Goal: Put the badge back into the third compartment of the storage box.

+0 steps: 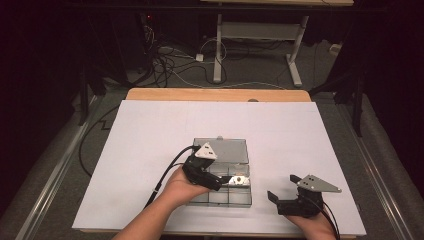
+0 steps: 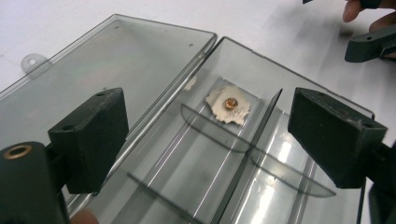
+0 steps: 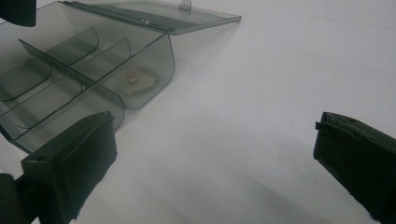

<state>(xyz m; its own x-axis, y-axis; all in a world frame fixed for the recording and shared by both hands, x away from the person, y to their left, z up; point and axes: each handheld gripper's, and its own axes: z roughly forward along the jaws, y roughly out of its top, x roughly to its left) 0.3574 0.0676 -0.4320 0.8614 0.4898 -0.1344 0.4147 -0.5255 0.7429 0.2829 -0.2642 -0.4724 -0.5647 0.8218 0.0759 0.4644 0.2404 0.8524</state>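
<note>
My left hand-held gripper (image 1: pixel 220 184) hangs over the clear compartment box (image 1: pixel 220 197), jaws spread with nothing between them. I judge it's placed there for the small pale piece with a copper centre (image 2: pixel 228 105), which lies flat in the box's far-right compartment. Lid (image 2: pixel 93 84) lies folded back flat on the worktop (image 1: pixel 150 135), far side, so the dividers stay reachable from above. Right hand-held gripper (image 1: pixel 282 192) rests on the worktop right of the box, well apart, jaws spread and empty; I take it as parked clear, leaving room over the box.
</note>
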